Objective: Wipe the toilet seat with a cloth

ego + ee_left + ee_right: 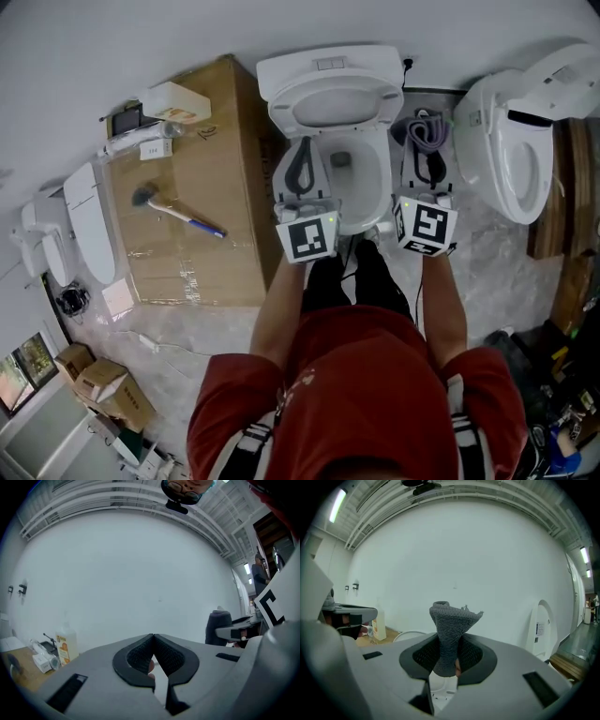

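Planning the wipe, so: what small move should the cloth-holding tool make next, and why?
Probably lower the right tool toward the rim of the white toilet: it is shut on the grey knitted cloth, yet points level at the white wall, with the cloth touching nothing.

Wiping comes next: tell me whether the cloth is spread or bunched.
Bunched: the cloth stands as a twisted wad, pinched by the right gripper.

The cloth [451, 625] is grey with a knitted weave. Both the left gripper [153, 638] and right gripper [448, 644] are grey with black textured pads [138, 656]. The toilet [330, 103] is white, the cardboard box [220, 253] brown, the brush [178, 214] blue-handled, the shirt [366, 394] red, the floor [487, 272] marbled grey-white.
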A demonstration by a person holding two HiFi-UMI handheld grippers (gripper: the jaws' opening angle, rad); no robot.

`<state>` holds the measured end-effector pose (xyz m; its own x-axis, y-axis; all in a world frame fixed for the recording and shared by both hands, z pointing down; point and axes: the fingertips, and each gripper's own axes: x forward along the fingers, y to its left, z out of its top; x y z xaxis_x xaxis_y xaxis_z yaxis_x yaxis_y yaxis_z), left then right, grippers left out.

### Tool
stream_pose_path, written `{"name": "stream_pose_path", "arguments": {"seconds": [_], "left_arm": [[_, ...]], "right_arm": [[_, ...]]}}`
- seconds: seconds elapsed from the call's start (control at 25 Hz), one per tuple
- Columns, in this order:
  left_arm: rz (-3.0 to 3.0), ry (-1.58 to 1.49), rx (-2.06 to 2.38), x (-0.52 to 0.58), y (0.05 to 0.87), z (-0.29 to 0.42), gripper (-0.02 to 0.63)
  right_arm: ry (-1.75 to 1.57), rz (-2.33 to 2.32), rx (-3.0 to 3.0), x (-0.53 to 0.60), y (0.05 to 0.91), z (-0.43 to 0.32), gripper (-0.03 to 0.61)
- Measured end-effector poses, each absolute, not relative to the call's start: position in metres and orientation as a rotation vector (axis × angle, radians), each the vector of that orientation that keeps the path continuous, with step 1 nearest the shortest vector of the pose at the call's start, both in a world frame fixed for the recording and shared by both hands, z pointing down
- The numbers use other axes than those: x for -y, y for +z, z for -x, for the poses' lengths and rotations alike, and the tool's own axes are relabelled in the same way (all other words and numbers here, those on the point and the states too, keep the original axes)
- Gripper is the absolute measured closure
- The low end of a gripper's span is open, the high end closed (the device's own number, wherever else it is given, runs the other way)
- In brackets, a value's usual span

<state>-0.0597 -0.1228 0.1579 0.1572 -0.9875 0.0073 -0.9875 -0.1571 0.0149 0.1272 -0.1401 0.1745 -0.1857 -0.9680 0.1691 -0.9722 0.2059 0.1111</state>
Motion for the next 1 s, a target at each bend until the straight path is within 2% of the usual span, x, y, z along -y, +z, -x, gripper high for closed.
{"name": "stream_pose_path", "arguments": {"seconds": [0.16,0.36,0.44,0.64,1.0], "left_arm": [[-2.457,0.074,2.03,0.131,0.153,0.054,0.6],[-2.588,0.465,1.891,0.154,0.174,0.034,0.597],[-2.621,0.6,1.848,0.164,0.184,0.026,0.533],[-2.666,0.922,1.769,0.196,0.203,0.016,0.472],[-2.699,1.482,1.587,0.251,0.24,0.007,0.453]], "right_arm": [[0.044,-1.853,2.268,0.135,0.174,-0.131,0.491],[0.05,-1.853,2.276,0.134,0.168,-0.137,0.491],[0.047,-1.858,2.28,0.133,0.164,-0.141,0.491],[0.035,-1.847,2.287,0.13,0.159,-0.148,0.491],[0.049,-1.861,2.252,0.122,0.165,-0.169,0.491]]}}
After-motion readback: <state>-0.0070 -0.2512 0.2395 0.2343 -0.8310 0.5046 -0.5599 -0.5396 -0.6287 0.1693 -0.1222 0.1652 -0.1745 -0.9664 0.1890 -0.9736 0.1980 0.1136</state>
